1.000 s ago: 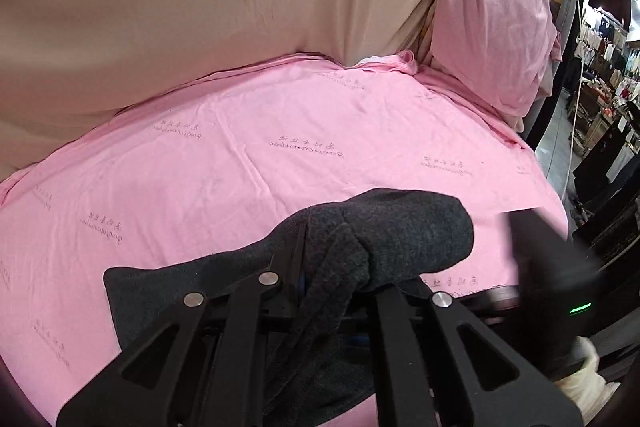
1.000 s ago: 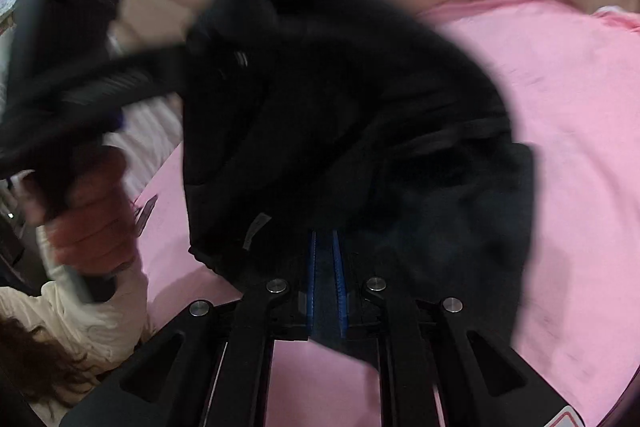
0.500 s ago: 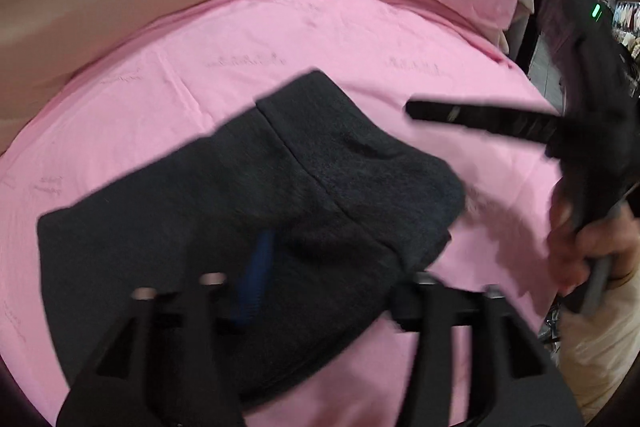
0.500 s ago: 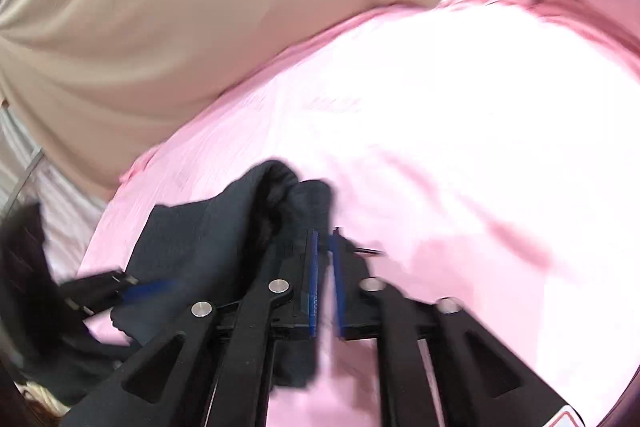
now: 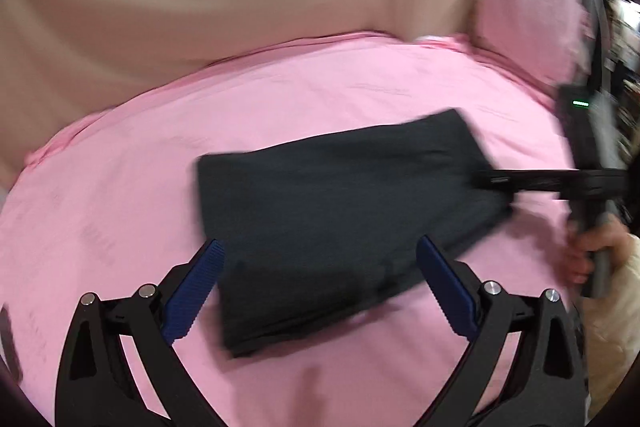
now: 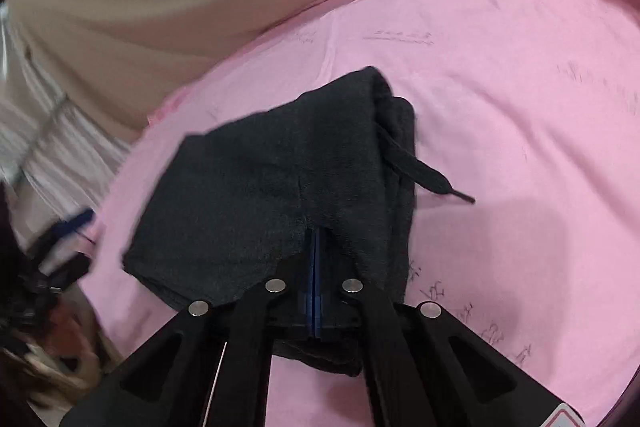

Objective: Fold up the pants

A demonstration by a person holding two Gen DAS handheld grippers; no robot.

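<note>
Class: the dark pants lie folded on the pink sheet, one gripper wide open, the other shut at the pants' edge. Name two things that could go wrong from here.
1. The right gripper seems shut on the pants; pulling away unopened could drag the fold apart.
2. The drawstring trails loose onto the pink sheet and may stay outside the bundle.
The left gripper, jaws just opened, holds nothing.

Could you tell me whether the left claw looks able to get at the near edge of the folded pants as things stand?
Probably yes. The left claw, whose jaws have just been opening, stands wide and empty over the near edge of the dark pants, nothing between. The right claw works only the far right end.
</note>
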